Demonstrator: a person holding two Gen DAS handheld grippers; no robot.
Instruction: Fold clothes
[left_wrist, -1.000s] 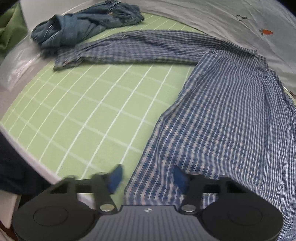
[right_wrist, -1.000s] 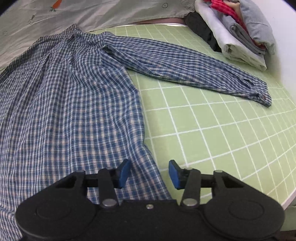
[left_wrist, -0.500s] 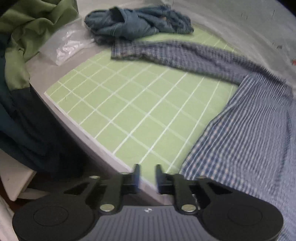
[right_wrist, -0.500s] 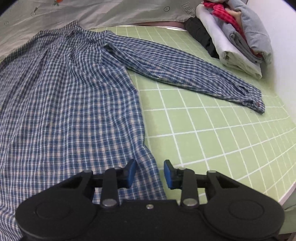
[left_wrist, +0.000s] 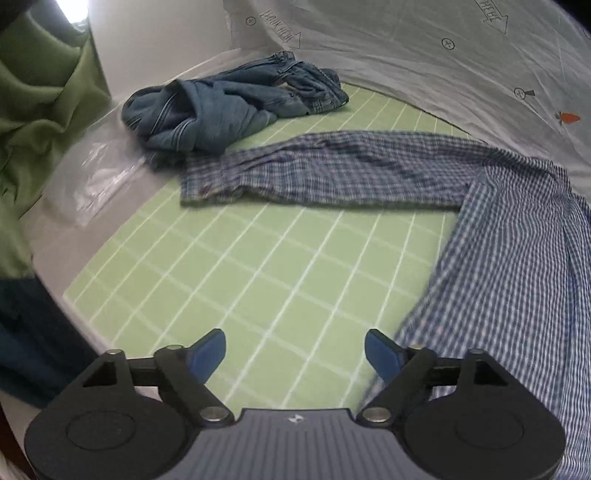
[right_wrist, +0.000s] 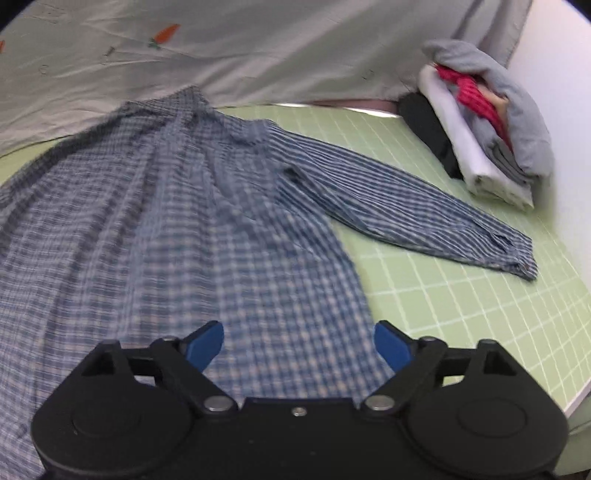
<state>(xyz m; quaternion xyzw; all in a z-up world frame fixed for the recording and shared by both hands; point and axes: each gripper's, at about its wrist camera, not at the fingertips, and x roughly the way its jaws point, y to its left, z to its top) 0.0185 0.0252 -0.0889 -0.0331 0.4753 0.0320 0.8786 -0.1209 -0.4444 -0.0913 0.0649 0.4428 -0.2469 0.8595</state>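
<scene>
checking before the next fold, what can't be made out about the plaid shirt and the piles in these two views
- Plaid shirt: hem hidden behind the right gripper in the right wrist view; motion blur smears its weave.
- Same shirt, left wrist view: body cut off by the right edge; the near corner beside the left gripper is blurred.
- Folded stack: item count unclear, layers overlap.
- Denim heap: crumpled, garment type unclear.

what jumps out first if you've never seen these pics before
A blue plaid shirt lies spread flat on the green grid mat, one sleeve stretched out to each side. Past the left sleeve's cuff sits a crumpled denim garment; beyond the right cuff, at the mat's far corner, stands a stack of folded clothes. Both the left gripper and the right gripper are open, holding nothing.
</scene>
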